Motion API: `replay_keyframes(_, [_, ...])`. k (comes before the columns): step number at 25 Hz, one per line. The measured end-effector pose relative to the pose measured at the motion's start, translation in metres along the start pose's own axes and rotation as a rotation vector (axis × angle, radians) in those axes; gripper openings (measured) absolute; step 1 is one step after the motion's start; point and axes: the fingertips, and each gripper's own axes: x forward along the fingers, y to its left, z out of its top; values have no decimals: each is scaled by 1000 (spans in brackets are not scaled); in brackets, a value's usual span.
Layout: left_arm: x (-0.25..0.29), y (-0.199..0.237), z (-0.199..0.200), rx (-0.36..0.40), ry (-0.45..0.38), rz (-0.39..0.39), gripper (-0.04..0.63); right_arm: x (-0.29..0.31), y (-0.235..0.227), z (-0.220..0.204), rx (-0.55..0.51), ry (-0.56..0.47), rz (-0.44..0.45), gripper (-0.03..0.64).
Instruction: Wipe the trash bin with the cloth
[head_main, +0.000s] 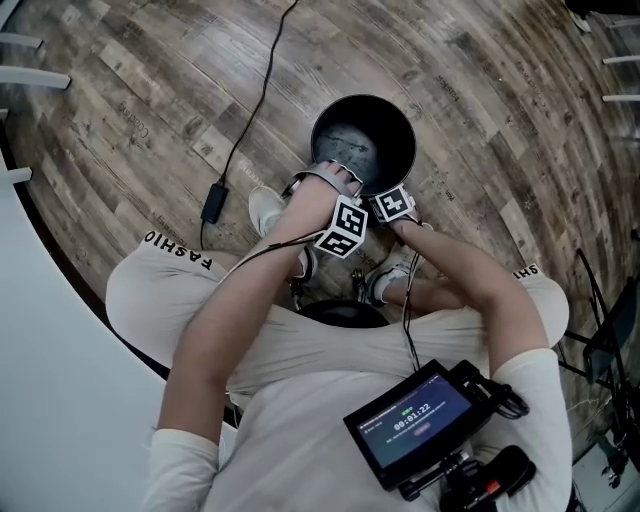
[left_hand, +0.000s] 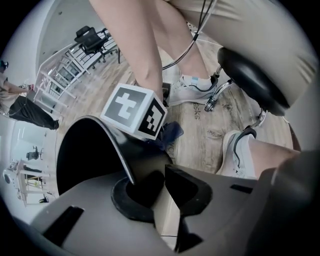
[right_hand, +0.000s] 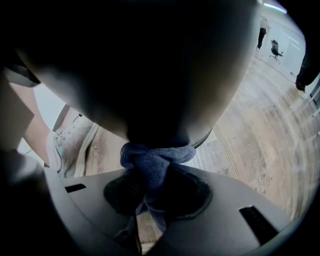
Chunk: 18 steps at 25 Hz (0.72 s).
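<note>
The black round trash bin (head_main: 363, 140) stands on the wooden floor in front of the person's feet. My left gripper (head_main: 333, 190) is at its near rim; in the left gripper view the jaws (left_hand: 157, 187) are shut on the bin's thin rim wall (left_hand: 117, 152). My right gripper (head_main: 398, 212) sits just right of it, low against the bin's near outer side. Its jaws (right_hand: 150, 187) are shut on a bunched blue cloth (right_hand: 156, 159), which presses against the bin's dark wall (right_hand: 150, 75). The cloth (left_hand: 171, 132) also peeks out under the right gripper's marker cube (left_hand: 134, 110).
A black cable with a power brick (head_main: 212, 203) lies on the floor left of the bin. The person's white shoes (head_main: 264, 208) and a black stool seat (head_main: 345, 312) are close behind the grippers. A white table edge (head_main: 40, 330) runs along the left.
</note>
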Motion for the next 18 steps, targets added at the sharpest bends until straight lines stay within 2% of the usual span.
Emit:
replay_keyframes(6, [-11,-5,-12,-4,0,-14,156,-79,48,18,107,-35,116,109])
replay_keyframes(9, [-12,-10,-25,4,24,-27,161,-119,72,30,139,-79,175,109])
replay_keyframes(12, [-7,-9,-31,43,55,-7,161,-154,84,44,137,-128,199,109])
replay_keyframes(13, [-7,-8,-31,54,64,0,152,-162,85,47,143,-135,203,109])
replay_keyframes(14, [-6,-9,-31,66,73,0,100,-168,86,48,154,-137,207,109])
replay_keyframes(18, [-4,-15,-26,97,82,-22,55,-170,81,54,167,-140,195,109])
